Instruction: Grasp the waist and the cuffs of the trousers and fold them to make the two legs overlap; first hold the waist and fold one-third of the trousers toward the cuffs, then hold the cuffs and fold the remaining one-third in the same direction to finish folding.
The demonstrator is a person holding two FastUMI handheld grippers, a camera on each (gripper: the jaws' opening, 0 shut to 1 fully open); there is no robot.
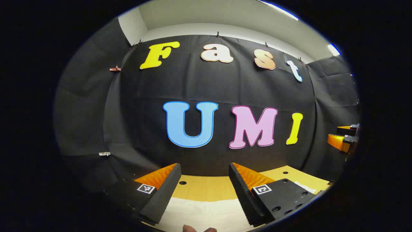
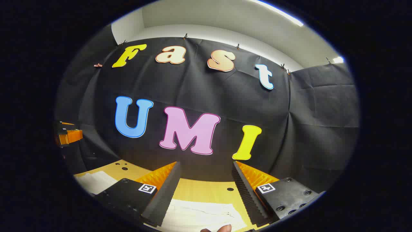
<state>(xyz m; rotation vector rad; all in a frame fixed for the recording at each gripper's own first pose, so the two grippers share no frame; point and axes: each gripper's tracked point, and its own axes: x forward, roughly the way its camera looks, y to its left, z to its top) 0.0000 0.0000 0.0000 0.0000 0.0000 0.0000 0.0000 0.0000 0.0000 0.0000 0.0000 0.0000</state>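
Both grippers, left gripper (image 1: 204, 190) and right gripper (image 2: 206, 190), have open jaws, holding nothing. The white trousers (image 1: 206, 214) lie below the jaws on the counter (image 1: 206, 188). A thin pinch could let the cloth slip.

Setting: a recording booth in a lab or studio, not a home. Black cloth (image 1: 225, 90) hangs clipped along its top edge as back and side walls, with plain white wall (image 2: 225, 32) and a ceiling strip light (image 2: 276, 13) above. In front, a pale wooden bench (image 1: 206, 188) with drilled holes.
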